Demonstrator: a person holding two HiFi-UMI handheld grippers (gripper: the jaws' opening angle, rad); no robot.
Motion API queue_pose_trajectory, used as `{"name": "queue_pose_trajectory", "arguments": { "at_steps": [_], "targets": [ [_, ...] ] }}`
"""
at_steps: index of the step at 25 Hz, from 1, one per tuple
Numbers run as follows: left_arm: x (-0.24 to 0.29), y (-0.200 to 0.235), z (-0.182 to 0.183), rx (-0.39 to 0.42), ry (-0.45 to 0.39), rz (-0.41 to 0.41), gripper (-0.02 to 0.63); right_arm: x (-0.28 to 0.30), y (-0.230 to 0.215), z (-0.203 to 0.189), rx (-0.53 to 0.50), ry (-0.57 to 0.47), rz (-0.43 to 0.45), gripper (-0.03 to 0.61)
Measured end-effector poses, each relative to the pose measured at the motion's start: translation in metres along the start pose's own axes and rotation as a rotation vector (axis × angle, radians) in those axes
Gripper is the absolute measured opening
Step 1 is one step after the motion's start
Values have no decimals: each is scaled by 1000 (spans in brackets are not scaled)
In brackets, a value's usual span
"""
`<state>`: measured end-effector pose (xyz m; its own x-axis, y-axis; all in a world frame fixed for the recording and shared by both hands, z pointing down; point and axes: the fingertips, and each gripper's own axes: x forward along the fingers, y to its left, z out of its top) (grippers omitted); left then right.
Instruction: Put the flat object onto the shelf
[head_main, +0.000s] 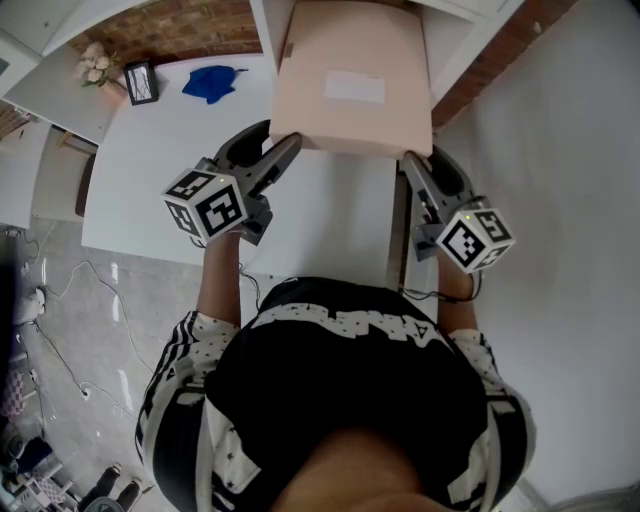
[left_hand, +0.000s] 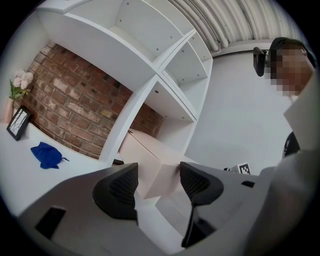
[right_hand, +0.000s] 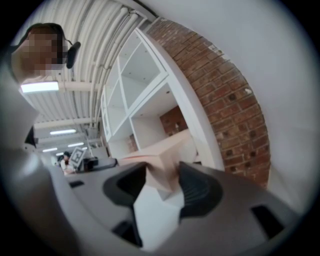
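The flat object is a pale pink box (head_main: 350, 90), lying level with its far end at the white shelf unit (left_hand: 165, 85). My left gripper (head_main: 280, 150) grips the box's near left corner, and my right gripper (head_main: 412, 165) grips its near right corner. In the left gripper view the box (left_hand: 150, 160) sits between the dark pads of that gripper (left_hand: 159, 182). The right gripper view shows a corner of the box (right_hand: 167, 160) pinched in that gripper (right_hand: 162, 187), with the open shelf compartments (right_hand: 145, 100) behind it.
A white table (head_main: 180, 200) runs below and to the left of the box. At its far left lie a blue cloth (head_main: 212, 82), a small picture frame (head_main: 141, 82) and flowers (head_main: 95, 65), against a brick wall (left_hand: 65, 100). A white wall stands on the right.
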<state>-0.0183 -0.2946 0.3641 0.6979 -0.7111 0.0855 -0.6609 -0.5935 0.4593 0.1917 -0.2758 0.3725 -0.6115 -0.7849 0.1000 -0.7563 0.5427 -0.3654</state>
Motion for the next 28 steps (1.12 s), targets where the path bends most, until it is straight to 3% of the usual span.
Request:
{"name": "queue_pose_trajectory", "arguments": {
  "at_steps": [28],
  "targets": [
    [24, 16, 10, 7, 27, 13, 264, 22, -20, 10, -5, -9, -38, 221]
  ]
}}
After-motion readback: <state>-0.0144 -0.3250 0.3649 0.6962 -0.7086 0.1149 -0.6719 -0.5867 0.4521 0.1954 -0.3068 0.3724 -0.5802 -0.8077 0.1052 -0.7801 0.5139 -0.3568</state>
